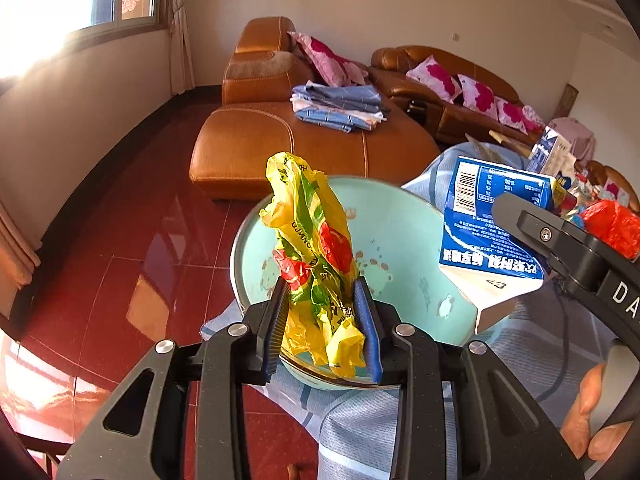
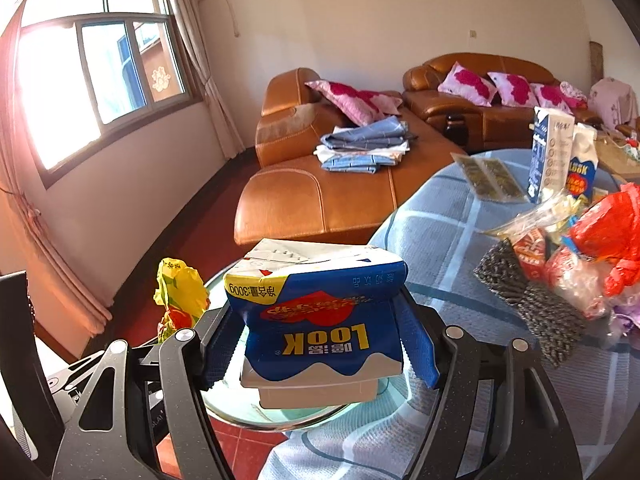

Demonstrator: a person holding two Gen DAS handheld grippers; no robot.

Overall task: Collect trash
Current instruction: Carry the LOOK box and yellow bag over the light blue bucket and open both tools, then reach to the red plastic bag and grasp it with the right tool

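The left gripper (image 1: pixel 324 316) is clamped narrowly on a crumpled yellow plastic wrapper (image 1: pixel 316 248) printed with red and green, which stands up between its blue pads. The wrapper hangs above a pale teal basin (image 1: pixel 404 232) with small cartoon animals inside it. The basin sits at the edge of a table covered in a blue checked cloth (image 1: pixel 532 344).

The right gripper (image 2: pixel 320 340) holds a blue and white milk carton (image 2: pixel 320 312) upside down, its jaws set wide against the carton's two sides. From the left wrist view, the carton hangs over the right part of the basin, tilted, with its barcode facing up. A person's fingers (image 1: pixel 588 420) show at the lower right edge of that view.

Further back on the table lies a heap of more trash: a red plastic bag (image 2: pixel 612 232), clear wrappers, a dark scouring pad (image 2: pixel 528 304), and two upright cartons (image 2: pixel 560 152). Behind the table stands an orange leather sofa (image 2: pixel 320 196) with pink floral pillows and folded blue cloth on it. The floor is glossy red tile.
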